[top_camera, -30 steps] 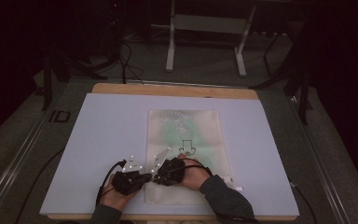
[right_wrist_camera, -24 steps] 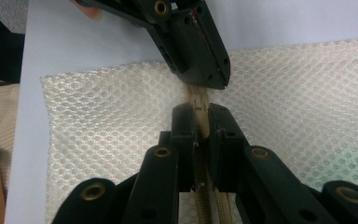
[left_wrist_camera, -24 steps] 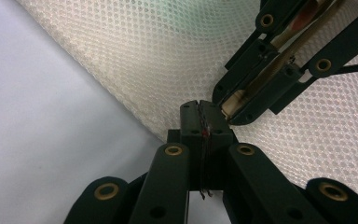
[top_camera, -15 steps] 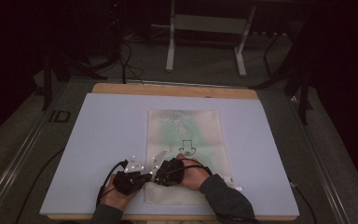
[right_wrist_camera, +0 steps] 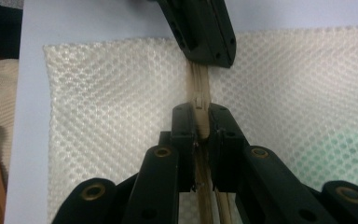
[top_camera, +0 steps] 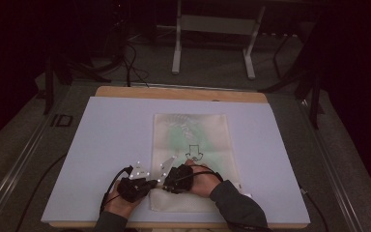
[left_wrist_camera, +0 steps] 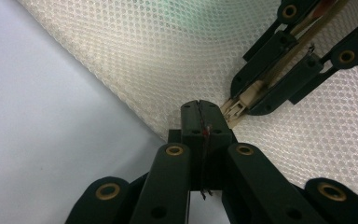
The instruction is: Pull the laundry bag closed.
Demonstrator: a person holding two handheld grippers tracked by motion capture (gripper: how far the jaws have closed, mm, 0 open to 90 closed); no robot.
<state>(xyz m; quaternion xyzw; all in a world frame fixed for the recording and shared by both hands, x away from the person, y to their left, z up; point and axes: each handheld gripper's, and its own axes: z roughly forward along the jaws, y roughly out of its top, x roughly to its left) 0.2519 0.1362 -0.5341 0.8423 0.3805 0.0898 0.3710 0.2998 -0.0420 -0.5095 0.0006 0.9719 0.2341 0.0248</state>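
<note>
A cream mesh bag (top_camera: 191, 130) with something pale green inside lies flat on the lavender table top (top_camera: 101, 145). Its beige zipper (right_wrist_camera: 198, 77) runs along the near end. My left gripper (left_wrist_camera: 199, 105) is shut, its tips pinching the bag's edge where the zipper line ends. In the right gripper view it shows as black jaws (right_wrist_camera: 209, 58) clamped over the zipper tape. My right gripper (right_wrist_camera: 200, 112) is shut on the beige zipper pull (left_wrist_camera: 235, 109), tip to tip with the left one. In the high view both grippers (top_camera: 152, 182) (top_camera: 168, 182) meet at the bag's near left corner.
A black arrow mark (top_camera: 193, 152) is printed on the bag. The table's wooden rim (top_camera: 178, 93) shows at the far side. Cables trail from both grippers off the near edge. Metal stand legs (top_camera: 176, 53) and cords lie on the dark floor beyond.
</note>
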